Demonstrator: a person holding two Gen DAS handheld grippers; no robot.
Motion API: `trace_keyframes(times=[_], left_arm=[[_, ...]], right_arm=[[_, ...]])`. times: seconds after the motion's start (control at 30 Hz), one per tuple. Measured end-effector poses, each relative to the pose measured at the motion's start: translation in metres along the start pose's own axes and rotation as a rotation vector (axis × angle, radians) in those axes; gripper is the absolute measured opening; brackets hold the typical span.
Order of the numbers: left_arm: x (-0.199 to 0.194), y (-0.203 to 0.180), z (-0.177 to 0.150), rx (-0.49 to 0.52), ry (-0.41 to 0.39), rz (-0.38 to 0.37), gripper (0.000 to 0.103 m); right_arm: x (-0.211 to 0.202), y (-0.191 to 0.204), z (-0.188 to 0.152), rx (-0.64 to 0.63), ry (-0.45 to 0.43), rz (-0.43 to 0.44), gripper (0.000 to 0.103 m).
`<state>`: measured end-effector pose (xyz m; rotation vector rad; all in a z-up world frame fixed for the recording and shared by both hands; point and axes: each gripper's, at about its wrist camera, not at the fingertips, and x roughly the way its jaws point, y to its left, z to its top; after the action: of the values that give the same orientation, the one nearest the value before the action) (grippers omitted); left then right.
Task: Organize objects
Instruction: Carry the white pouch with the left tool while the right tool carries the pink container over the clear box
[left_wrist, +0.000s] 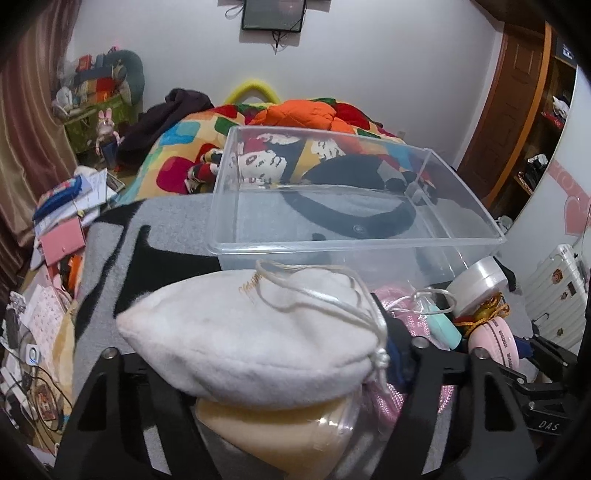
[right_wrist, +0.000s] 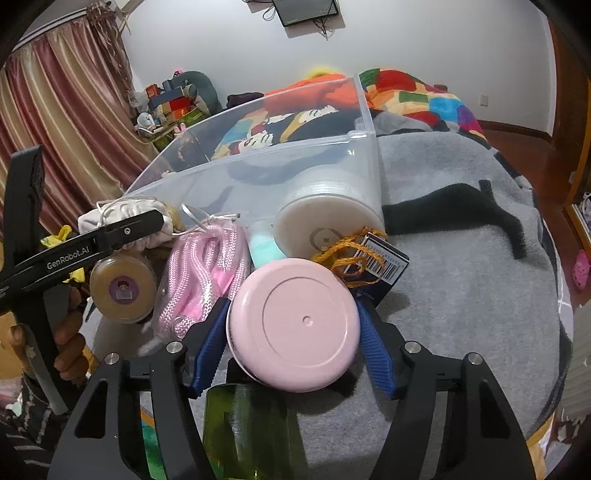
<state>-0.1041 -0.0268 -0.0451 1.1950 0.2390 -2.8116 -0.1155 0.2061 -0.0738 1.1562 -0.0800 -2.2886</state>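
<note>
A white fleece drawstring pouch (left_wrist: 243, 332) fills the span of my left gripper (left_wrist: 266, 332), whose fingers press on its two ends. The pouch rests on a tan round jar (left_wrist: 280, 435) with a purple sticker (right_wrist: 123, 290). My right gripper (right_wrist: 291, 310) has its blue pads (right_wrist: 208, 339) against both sides of a pink round jar (right_wrist: 295, 325). A clear plastic bin (right_wrist: 258, 155) stands just beyond, with nothing in it. Before it lie a white jar (right_wrist: 325, 221), bagged pink rope (right_wrist: 207, 266), a teal tube (right_wrist: 264, 247) and an orange cord with a barcode tag (right_wrist: 380, 258).
Everything sits on a grey blanket (right_wrist: 461, 295) with black patches, on a bed with a colourful quilt (left_wrist: 192, 147) behind. A green glass object (right_wrist: 243, 432) lies under the right gripper. A hand (right_wrist: 70, 350) holds the left gripper. Papers and clutter (left_wrist: 62, 221) fill the left side.
</note>
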Motion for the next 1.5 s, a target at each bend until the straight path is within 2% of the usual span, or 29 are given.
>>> trace_keyframes(times=[0.13,0.47,0.73,0.87,1.0,1.5], left_arm=[[-0.01,-0.003,-0.002,0.022,-0.033,0.021,0.064],[-0.036,-0.003,-0.001,0.043,-0.107,0.033,0.063],[-0.062,-0.003,0.004,0.042,-0.165,-0.001,0.063],[-0.074,-0.005,0.007,0.047,-0.197,-0.007,0.063],[-0.082,-0.006,0.011,0.056,-0.235,0.03,0.063],[-0.095,-0.006,0.032,0.057,-0.29,0.03,0.063]], right_arm=[[-0.005,0.003,-0.001,-0.011,-0.014,-0.028,0.063],[-0.025,0.012,0.004,-0.036,-0.081,-0.061,0.063],[-0.046,0.024,0.016,-0.061,-0.156,-0.067,0.063],[-0.054,0.029,0.025,-0.068,-0.189,-0.066,0.063],[-0.059,0.035,0.033,-0.088,-0.216,-0.075,0.063],[-0.068,0.059,0.075,-0.149,-0.321,-0.059,0.063]])
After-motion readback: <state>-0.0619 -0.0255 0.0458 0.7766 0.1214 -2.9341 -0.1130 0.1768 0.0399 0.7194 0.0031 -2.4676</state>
